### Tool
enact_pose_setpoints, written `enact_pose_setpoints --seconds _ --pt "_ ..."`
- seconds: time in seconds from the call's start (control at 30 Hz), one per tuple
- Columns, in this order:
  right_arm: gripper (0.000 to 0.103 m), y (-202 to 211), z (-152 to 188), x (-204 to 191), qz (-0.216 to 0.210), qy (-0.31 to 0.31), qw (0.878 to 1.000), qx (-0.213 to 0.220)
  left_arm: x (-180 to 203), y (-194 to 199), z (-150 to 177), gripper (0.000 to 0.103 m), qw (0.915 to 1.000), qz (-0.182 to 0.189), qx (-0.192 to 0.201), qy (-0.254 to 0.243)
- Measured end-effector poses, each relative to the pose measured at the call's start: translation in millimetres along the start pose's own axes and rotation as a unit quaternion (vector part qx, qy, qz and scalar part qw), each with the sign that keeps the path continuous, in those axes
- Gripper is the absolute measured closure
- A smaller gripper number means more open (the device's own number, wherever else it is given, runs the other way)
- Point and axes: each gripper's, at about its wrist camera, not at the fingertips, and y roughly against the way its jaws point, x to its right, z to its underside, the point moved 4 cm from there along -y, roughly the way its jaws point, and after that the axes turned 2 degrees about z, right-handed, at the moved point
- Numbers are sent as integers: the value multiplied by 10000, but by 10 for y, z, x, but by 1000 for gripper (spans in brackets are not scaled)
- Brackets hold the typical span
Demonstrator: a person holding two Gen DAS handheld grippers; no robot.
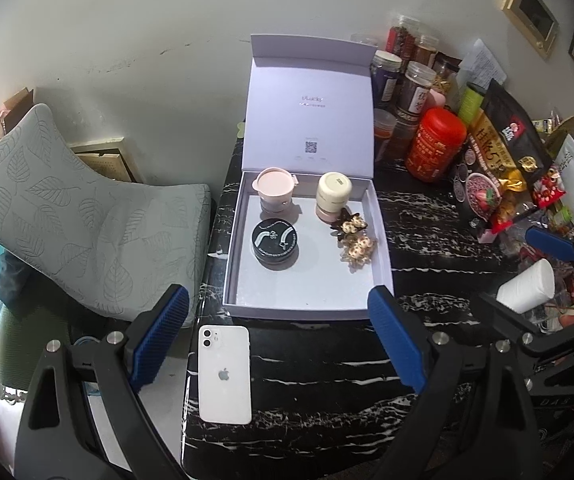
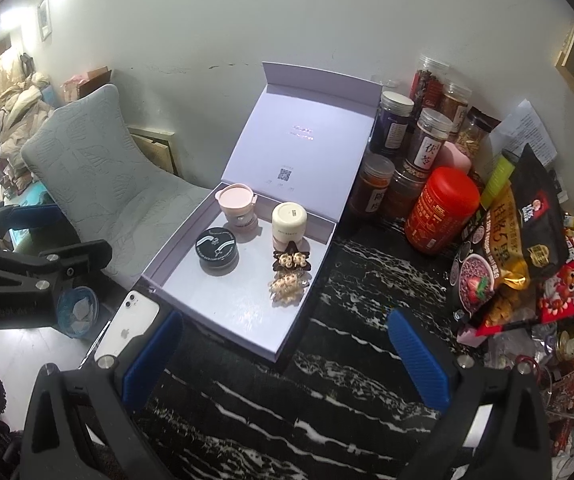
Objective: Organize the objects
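Your spread, empty left gripper (image 1: pixel 279 340) sits nearest the phone (image 1: pixel 225 374), probably next, lying lengthwise just below-left.

Left tool (image 1: pixel 279 336): two black angular arms with triangular cut-outs, each ending in a blue ribbed pad; silver round screw heads at the pad bases. Faint embossed lettering on the black body at 4 o'clock. Right tool (image 2: pixel 287 354): same build, black frame, blue textured pads, silver screws near each pad root.

Jars (image 1: pixel 275 216) in box (image 1: pixel 307 300) (phone (image 1: pixel 225 376) before)
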Motion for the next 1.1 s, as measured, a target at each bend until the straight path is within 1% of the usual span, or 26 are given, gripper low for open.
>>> enact_pose_setpoints --seconds 0.2,0.47,0.67,0.83,1.1 --pt "0 162 136 9 -79 -23 10000 -52 101 140 53 12 9999 -35 76 -110" --pt "0 311 254 43 -130 -30 9999 -49 201 258 146 12 9999 -9 51 -143" --pt "0 425 281 92 -84 -74 9999 33 250 324 204 12 9996 -120 64 -241" --pt "0 506 311 118 -30 -159 9998 105 303 344 258 12 9996 -52 17 -289" --pt "0 568 358 174 55 -244 9996 86 394 399 291 12 9993 -46 54 -364"
